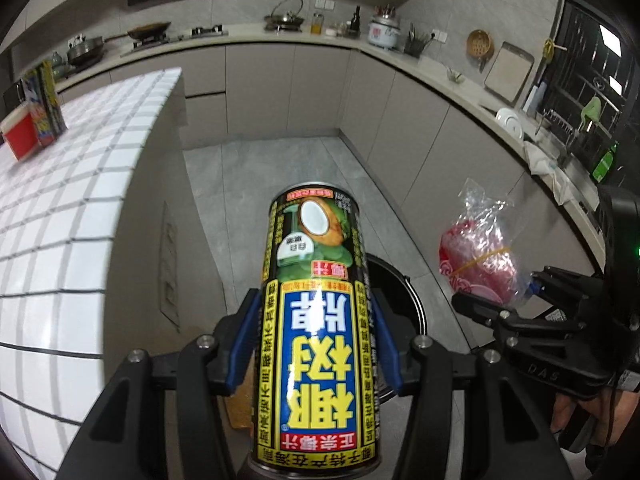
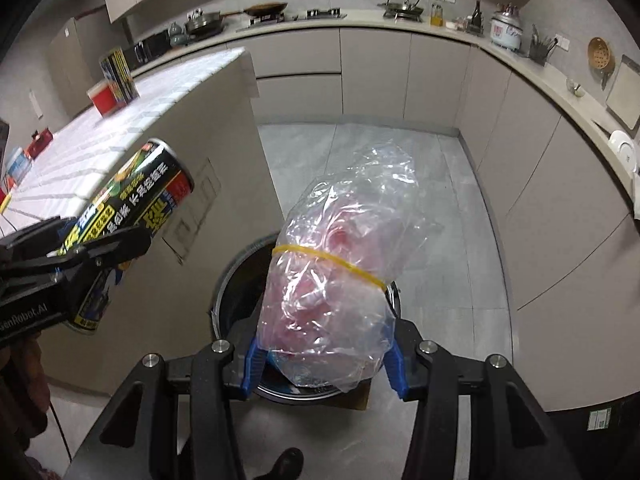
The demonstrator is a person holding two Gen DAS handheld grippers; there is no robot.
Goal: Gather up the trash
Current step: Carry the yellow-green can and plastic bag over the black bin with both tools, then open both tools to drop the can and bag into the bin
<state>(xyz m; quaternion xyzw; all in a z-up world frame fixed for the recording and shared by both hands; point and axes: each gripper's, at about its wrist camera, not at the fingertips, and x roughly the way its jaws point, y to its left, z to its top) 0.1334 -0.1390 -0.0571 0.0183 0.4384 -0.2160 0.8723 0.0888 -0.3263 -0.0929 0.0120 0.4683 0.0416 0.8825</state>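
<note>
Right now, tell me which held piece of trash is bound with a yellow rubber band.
The clear plastic bag with red contents in the right tongs; the left's coconut-juice can has none.

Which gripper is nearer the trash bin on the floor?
Right, though only slightly. The right gripper, holding the plastic bag, hangs directly over the bin; the left gripper, with the can, sits beside its rim.

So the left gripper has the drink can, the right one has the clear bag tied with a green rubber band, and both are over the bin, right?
Almost. The band around the clear bag is yellow, not green, as the right wrist view shows. The rest holds: the left gripper grips the drink can, the right gripper the bag, both over the bin.
</note>
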